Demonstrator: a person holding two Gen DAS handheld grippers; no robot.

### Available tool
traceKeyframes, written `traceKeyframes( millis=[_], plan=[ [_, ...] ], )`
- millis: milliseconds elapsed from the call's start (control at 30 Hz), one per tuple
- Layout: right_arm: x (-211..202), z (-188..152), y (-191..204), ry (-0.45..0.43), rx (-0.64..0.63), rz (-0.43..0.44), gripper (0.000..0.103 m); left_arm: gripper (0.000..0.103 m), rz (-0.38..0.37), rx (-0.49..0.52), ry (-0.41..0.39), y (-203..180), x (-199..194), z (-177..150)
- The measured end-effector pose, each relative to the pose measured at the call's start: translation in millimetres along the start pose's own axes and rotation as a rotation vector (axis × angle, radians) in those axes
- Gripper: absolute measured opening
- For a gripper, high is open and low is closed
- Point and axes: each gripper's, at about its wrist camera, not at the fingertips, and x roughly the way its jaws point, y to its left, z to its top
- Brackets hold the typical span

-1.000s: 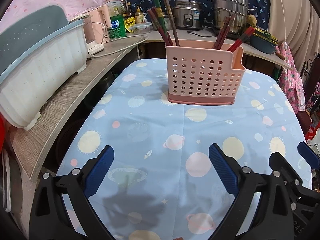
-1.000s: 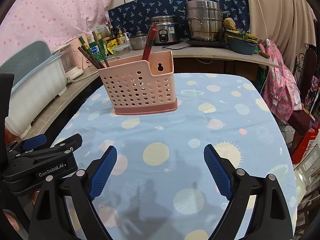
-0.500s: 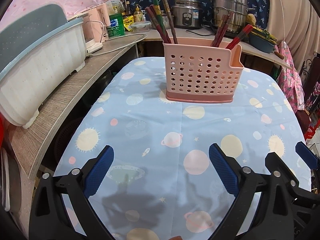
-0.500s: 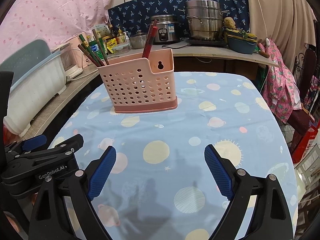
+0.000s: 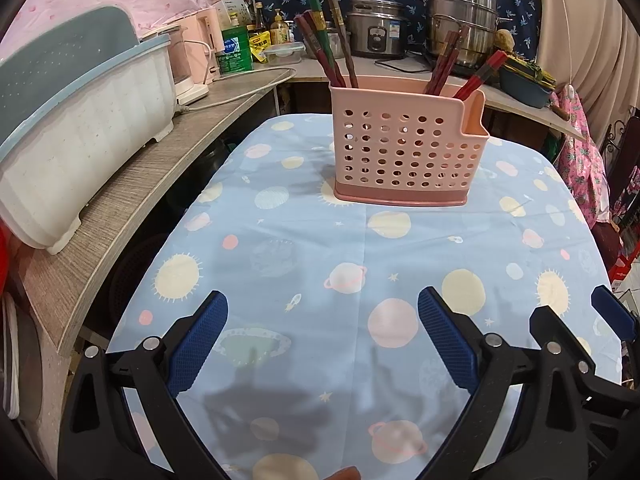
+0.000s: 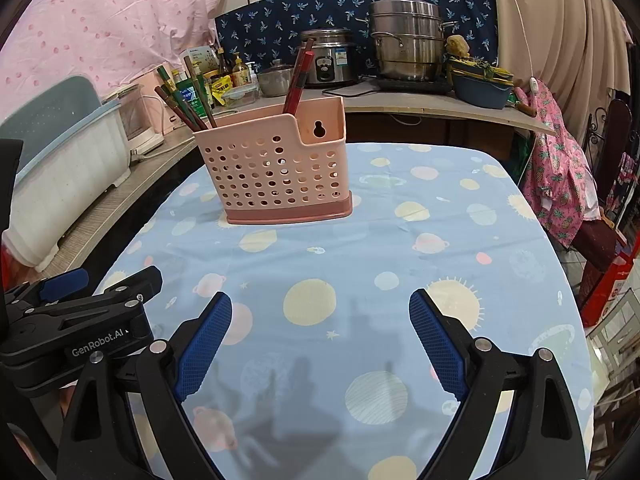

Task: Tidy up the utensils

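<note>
- The desk (image 5: pixel 280 248) has a blue cloth with suns and planets.
- The left gripper (image 5: pixel 322 336) and right gripper (image 6: pixel 320 336) tip down over the desk, near its front edge, fingers wide open and empty.
- The pink basket (image 5: pixel 404 156) stands upright farther back on the desk.
- Chopsticks (image 5: pixel 340 56) poke up from the basket.

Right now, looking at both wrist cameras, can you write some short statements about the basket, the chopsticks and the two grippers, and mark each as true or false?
1. The pink basket stands upright on the tablecloth. True.
2. The chopsticks lie flat on the cloth. False: they stand in the basket.
3. The left gripper holds a chopstick. False: it is open and empty.
4. The right gripper is open with nothing between its fingers. True.
</note>
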Motion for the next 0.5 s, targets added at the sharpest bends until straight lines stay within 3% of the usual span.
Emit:
traceKeyframes(
  millis=[500],
  plan=[
    [-0.8, -0.9, -0.8, 0.000, 0.002, -0.002, 0.086, 0.092, 0.002, -0.003, 0.003, 1.5, 0.2, 0.0]
  ],
)
